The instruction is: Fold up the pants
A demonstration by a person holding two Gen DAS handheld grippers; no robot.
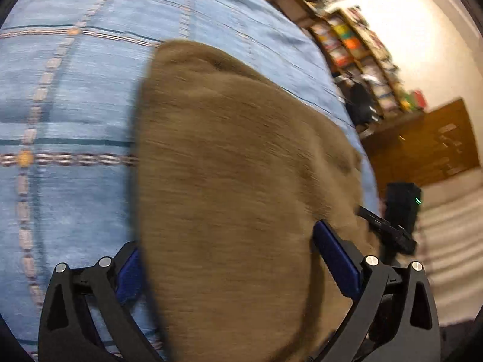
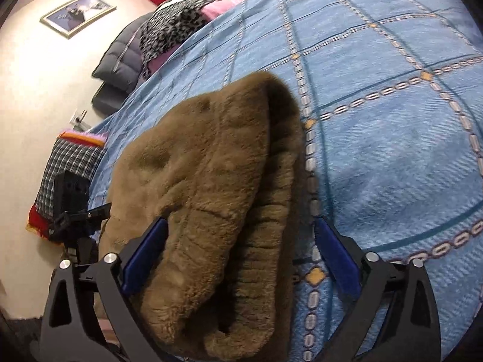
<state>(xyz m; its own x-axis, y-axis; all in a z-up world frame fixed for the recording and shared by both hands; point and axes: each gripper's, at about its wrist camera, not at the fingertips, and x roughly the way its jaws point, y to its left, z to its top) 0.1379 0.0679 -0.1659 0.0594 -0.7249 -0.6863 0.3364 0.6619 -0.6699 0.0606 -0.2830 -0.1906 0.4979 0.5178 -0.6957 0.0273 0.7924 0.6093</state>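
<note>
Brown fuzzy pants [image 1: 235, 181] lie folded on the blue bed [image 1: 66, 96], between my wide left gripper [image 1: 229, 259]. Right view: my right gripper [image 2: 241, 256] is wide too, holding nothing. Folding looks nearly done.

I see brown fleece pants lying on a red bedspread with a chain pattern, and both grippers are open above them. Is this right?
Not quite: the bedspread is blue, not red, as the right wrist view shows. The rest holds: the brown fleece pants lie on it, and the left gripper and right gripper are both open above them.
</note>
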